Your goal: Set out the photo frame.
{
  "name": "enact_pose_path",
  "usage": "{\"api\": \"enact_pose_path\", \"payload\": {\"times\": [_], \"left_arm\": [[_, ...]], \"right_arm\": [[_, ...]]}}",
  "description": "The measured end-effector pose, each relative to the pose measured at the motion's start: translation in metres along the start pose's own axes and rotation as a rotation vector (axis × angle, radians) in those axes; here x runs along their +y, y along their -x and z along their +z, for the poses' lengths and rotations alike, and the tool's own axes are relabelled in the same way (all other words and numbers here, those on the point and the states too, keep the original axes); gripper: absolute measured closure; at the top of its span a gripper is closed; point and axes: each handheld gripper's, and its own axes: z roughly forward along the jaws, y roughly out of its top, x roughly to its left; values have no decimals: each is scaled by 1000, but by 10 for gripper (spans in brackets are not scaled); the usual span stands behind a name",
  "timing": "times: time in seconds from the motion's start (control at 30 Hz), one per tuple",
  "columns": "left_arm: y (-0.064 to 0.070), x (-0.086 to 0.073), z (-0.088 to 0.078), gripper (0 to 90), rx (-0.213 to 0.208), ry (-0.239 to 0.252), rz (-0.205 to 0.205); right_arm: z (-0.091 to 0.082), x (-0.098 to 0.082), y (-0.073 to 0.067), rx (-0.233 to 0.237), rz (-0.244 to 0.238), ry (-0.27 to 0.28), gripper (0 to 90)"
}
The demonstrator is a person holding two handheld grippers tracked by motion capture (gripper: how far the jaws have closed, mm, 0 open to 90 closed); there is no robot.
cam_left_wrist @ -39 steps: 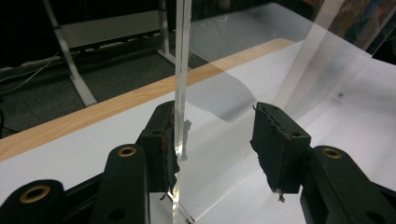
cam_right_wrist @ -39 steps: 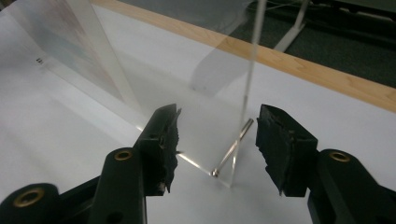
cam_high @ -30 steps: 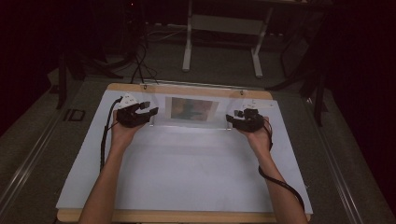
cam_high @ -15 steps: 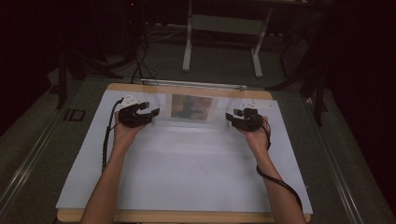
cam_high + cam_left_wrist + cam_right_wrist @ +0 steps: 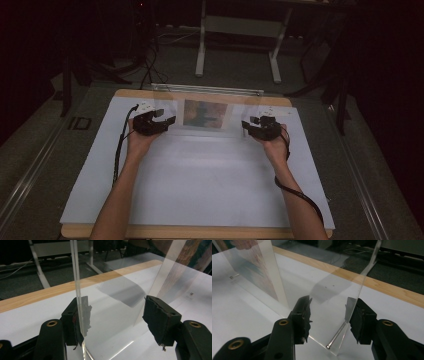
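White sheet-covered table (image 5: 200, 185) with a pale wooden edge strip (image 5: 200, 95) along its far side. Behind it, on a dark grey floor (image 5: 240, 65), a white metal stand with two legs (image 5: 202, 50). Loose black cables (image 5: 150, 65) on the floor at left. A dark label plate (image 5: 80, 123) lies beside the table's left edge.

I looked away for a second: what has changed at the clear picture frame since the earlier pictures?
The left hand-held gripper has just been opening its jaws; the frame's clear edge stands between them, close against one pad and well apart from the other, so its grip is let go. The right hand-held gripper brackets the other clear edge as before. Frame, both hands and the white table kept their places.
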Motion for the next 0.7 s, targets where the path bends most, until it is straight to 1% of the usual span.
{"api": "enact_pose_path", "payload": {"times": [0.03,0.1,0.17,0.23,0.33,0.53,0.63,0.7], "left_arm": [[0,0,1,370,11,6,-1],[0,0,3,369,19,11,-3],[1,0,4,369,36,18,6],[1,-1,6,369,45,24,2],[2,0,5,371,53,17,-3],[5,2,2,372,55,-4,-3],[7,3,-1,372,58,-10,0],[8,4,-5,371,59,-2,-14]], "right_arm": [[1,0,0,-10,-3,2,534],[3,1,-2,-26,-10,-1,530],[4,2,-2,-37,-12,0,527],[6,2,-2,-46,-18,4,526],[8,4,-2,-56,-20,2,524],[6,4,-5,-74,-41,-8,521],[4,4,-7,-75,-39,-12,521],[2,3,-8,-68,-31,-8,520]]}}
